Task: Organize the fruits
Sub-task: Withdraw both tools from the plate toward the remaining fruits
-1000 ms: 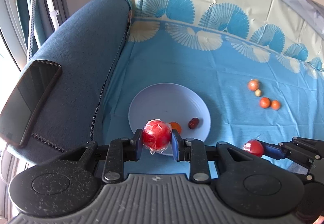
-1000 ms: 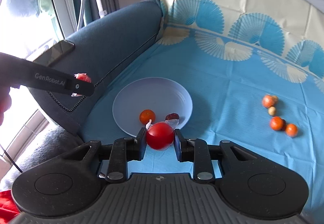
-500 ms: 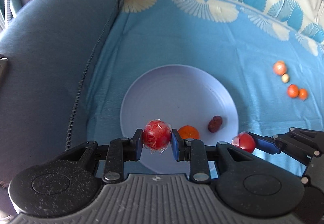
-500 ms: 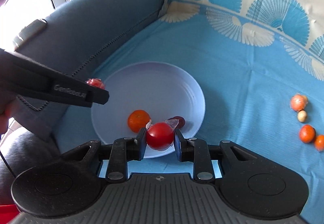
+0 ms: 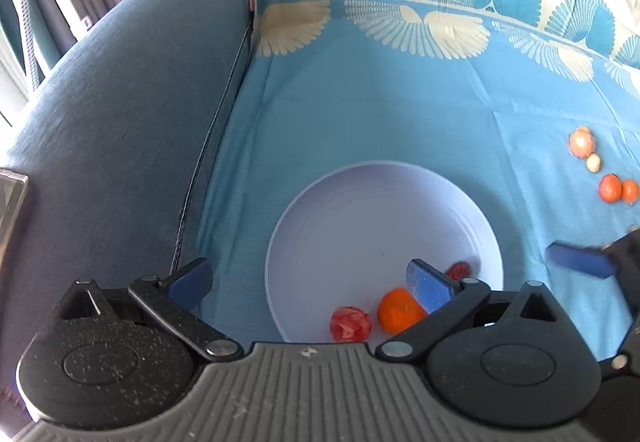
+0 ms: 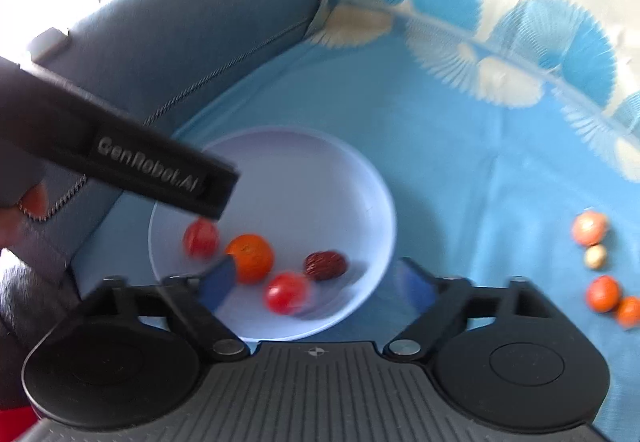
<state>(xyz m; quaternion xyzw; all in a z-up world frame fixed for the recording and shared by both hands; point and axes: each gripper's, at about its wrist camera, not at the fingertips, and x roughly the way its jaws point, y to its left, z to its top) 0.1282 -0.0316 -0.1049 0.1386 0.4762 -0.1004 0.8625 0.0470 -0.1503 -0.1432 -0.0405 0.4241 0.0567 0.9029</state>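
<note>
- My left gripper (image 5: pixel 308 282) has its fingers spread wide with nothing between them, low in the left wrist frame over the near rim of the pale plate (image 5: pixel 384 210)
- My right gripper (image 6: pixel 316 284) is spread just as wide and grips nothing; its blue pads sit at the plate's (image 6: pixel 320 170) near edge, bottom centre of the right wrist frame
- Four fruits lie in the plate's near half: a wrapped red fruit (image 6: pixel 201 238) at left, touching or just beside an orange (image 6: pixel 251 257), then a smooth red fruit (image 6: pixel 287 292) (blurred in this view) and a dark brown date (image 6: pixel 325 265)
- In the left wrist view the date is mostly hidden behind my right finger
- Four small fruits (image 6: pixel 600 266) lie on the blue cloth (image 6: pixel 460 162) at the right edge of frame, well apart from the plate
- The grey sofa arm (image 5: pixel 120 122) fills the left side of the frame
</note>
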